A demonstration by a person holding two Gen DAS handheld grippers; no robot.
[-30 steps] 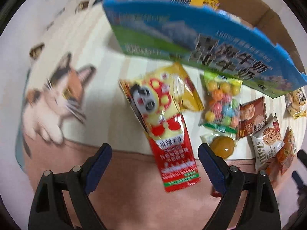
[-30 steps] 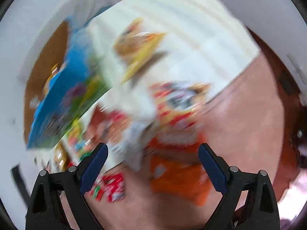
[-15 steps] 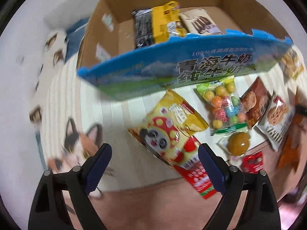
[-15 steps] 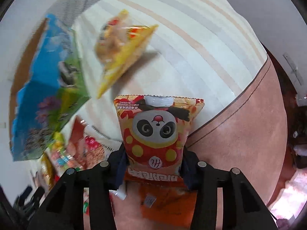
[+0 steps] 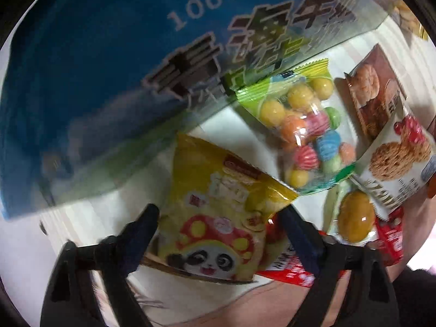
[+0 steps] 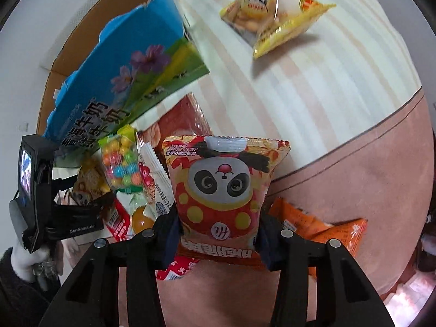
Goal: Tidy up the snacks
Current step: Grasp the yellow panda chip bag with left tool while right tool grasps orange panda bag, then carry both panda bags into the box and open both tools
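The right gripper [image 6: 216,234] is clenched on an orange-red panda snack packet [image 6: 223,188], which stands upright between its pads above the pink and cream striped cloth [image 6: 313,103]. The packet is puffy, with a cartoon panda face, yellow dots and a serrated top seal.

The left gripper [image 5: 220,234] has just been closing its jaws around a yellow panda snack packet [image 5: 218,207]; the pads flank the packet's sides, and whether they already press it I cannot tell. That packet lies flat on the cloth, partly over a red packet [image 5: 288,269].

Only the left wrist view shows the candy-ball bag [image 5: 302,128], cookie packet [image 5: 400,160] and jelly cup [image 5: 354,215] up close, under the blue milk carton flap [image 5: 109,81]. Only the right wrist view shows the cardboard box's brown inside [image 6: 81,35], a yellow biscuit bag [image 6: 269,19] lying apart, orange packets [image 6: 327,229], and the left gripper's body in a white-gloved hand [image 6: 21,256].
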